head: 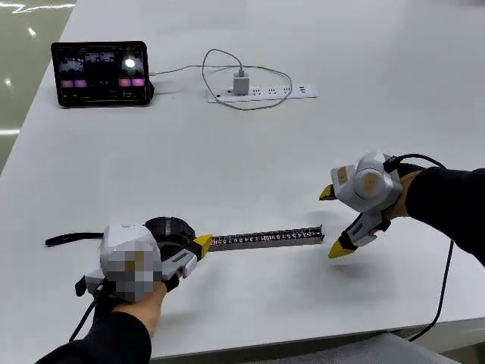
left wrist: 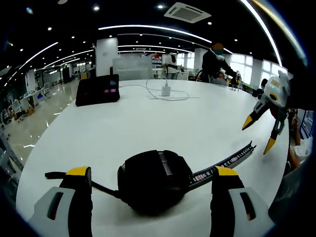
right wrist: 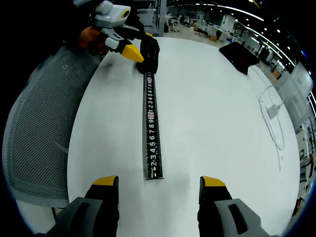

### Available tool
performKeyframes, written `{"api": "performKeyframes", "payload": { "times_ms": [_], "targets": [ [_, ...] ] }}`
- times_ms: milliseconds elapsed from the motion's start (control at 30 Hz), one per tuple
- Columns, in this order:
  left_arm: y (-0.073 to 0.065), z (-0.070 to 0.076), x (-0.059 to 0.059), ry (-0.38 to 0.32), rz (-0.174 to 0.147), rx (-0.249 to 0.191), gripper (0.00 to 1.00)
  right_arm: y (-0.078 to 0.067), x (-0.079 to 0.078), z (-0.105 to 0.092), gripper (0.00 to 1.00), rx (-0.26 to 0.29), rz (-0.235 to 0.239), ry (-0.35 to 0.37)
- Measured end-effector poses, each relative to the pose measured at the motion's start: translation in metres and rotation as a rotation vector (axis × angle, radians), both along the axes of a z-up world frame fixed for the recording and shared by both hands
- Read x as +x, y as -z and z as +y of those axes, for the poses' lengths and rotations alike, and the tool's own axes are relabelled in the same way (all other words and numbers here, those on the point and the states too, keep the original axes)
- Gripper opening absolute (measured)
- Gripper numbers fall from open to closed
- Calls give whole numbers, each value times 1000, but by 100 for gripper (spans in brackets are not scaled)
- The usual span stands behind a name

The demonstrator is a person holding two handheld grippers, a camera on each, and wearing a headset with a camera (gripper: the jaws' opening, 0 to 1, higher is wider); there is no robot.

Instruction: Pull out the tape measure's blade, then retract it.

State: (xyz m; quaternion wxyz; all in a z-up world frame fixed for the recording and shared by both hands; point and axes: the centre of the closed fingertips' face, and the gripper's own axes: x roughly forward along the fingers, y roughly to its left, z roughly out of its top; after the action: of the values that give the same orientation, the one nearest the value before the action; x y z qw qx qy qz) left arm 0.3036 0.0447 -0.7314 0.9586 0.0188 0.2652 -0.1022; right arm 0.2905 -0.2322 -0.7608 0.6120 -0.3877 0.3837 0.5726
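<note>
Tape measure sits near-left on the table (head: 227, 152) — black case (left wrist: 155, 182) between the jaws of the left gripper (left wrist: 152, 171), blade (head: 265, 239) lying flat and running off to the person's right. In the left gripper view there's a visible gap on each side of the case, so I read those jaws as spread, bracketing rather than clamping. The blade leaves the case close past one of them. A strap (head: 72, 240) trails off the opposite way.

Right gripper (head: 333, 221) hangs just past the blade end (right wrist: 153, 174), jaws wide, nothing in them.

Key relation: in the right gripper view the blade's long axis runs straight away from the gripper toward the case. The end lies just ahead of the fingertips, roughly centred on the gap and slightly toward one jaw. So right is nearer the tip, left is nearer the case, and both line up on the one axis.

My read: pull-out looks done, retract not yet. The blade lying out with nothing holding it suggests a lock or friction — can't see a lock from these angles. Retract likely falls to the left side at the case, with the right catching the tip so it doesn't whip back.
</note>
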Motion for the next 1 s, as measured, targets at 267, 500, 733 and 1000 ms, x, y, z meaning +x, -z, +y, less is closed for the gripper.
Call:
{"api": "performKeyframes", "payload": {
  "times_ms": [267, 500, 733, 1000],
  "targets": [
    [0, -2, 1, 14, -19, -5, 99, 7, -5, 4, 42, -3, 30, -18],
    [0, 1, 3, -1, -23, -15, 99, 14, -5, 2, 28, -15, 30, -29],
    [2, 4, 1, -16, -15, -24, 99, 16, -7, 2, 18, -16, 27, -45],
    [1, 5, 2, -26, -17, -28, 99, 18, -8, 4, 13, -24, 25, -65]
  ]
}}
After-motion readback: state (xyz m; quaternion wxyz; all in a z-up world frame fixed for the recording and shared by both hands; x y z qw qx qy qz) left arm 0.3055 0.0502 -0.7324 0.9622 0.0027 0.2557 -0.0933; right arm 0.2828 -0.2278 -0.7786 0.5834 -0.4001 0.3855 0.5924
